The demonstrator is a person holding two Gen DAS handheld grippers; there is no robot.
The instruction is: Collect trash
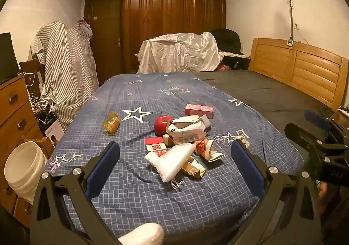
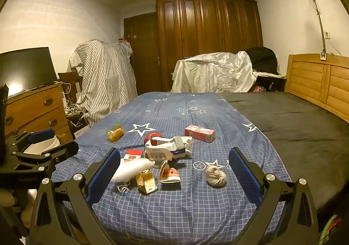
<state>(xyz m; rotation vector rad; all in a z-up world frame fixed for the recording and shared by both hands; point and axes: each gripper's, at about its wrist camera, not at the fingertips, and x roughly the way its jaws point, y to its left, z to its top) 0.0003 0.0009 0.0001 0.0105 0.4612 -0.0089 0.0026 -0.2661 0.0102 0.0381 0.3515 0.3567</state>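
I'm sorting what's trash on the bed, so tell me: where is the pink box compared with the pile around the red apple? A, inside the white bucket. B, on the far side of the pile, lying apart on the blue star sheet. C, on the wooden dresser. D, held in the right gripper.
B: the pink box lies alone on the blue star sheet, beyond the red apple.

Checked cotton bedsheet [image 1: 135, 101], glossy red apple [image 1: 162, 124], crumpled paper carton [image 1: 188, 130], varnished wooden wardrobe [image 1: 172, 24]

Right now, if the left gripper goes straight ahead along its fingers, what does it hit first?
Probably the white bubble-wrap bag. It lies nearest, between the open fingers of the left gripper, at the front of the trash pile on the blue star sheet. Nothing sits before it. Depth is uncertain in the fisheye view.
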